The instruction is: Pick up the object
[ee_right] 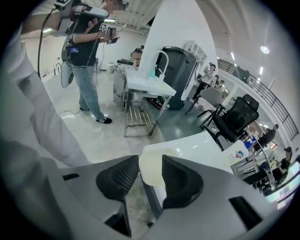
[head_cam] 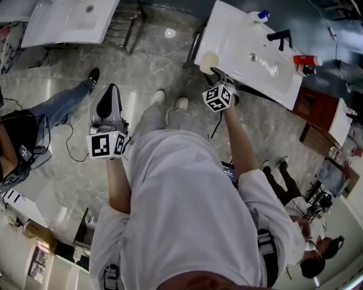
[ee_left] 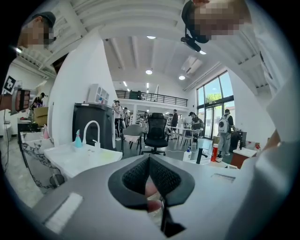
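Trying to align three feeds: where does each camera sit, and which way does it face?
Head view: on the head, steeply down at the white basin; shows torso, forearms, left gripper, right gripper.
Left gripper view: on that gripper, near-level toward an office chair; shows shut jaws.
Right gripper view: on that gripper, down at the basin's corner; shows open jaws flanking a pale block.
Shared: head and right gripper views show that block.

Object [head_cam: 208,62] on the near-left corner of the right-hand surface [head_cam: 235,34], between the right claw's [ee_right: 151,164] pads. Faucet [head_cam: 281,38] and bottle [head_cam: 261,16] farther back on it. Left claw [head_cam: 110,90] over the floor [head_cam: 142,62], left of the shoes [head_cam: 170,101].
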`<state>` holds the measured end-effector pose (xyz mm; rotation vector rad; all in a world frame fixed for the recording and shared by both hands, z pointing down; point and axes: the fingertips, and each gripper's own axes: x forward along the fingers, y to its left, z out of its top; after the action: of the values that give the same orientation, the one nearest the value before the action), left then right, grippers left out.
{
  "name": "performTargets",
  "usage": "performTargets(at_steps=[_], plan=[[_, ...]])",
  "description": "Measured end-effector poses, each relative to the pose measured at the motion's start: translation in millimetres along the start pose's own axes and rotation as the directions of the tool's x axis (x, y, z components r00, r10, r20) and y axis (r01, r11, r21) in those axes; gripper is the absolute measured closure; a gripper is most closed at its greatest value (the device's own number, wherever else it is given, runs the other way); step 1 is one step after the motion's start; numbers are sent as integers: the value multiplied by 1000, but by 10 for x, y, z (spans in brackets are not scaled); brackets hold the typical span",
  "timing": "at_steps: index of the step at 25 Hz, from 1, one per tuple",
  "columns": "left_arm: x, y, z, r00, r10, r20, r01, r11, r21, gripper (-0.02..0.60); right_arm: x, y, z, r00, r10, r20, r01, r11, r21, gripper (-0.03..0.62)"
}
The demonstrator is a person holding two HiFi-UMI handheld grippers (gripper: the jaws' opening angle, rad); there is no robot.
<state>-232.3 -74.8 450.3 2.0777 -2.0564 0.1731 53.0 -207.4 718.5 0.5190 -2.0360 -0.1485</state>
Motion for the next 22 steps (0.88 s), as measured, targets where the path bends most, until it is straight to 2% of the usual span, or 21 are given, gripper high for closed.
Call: performTargets(at_steps=[9, 22], plan=[[-169, 144, -69, 996, 86, -18, -86, 996, -14, 583, 372, 119, -198, 994, 40, -106, -55, 988, -142, 428], [-220, 186, -89, 988, 153, -27, -153, 988, -14, 583, 676, 190, -435, 979, 37, -202, -99, 947, -306, 428]])
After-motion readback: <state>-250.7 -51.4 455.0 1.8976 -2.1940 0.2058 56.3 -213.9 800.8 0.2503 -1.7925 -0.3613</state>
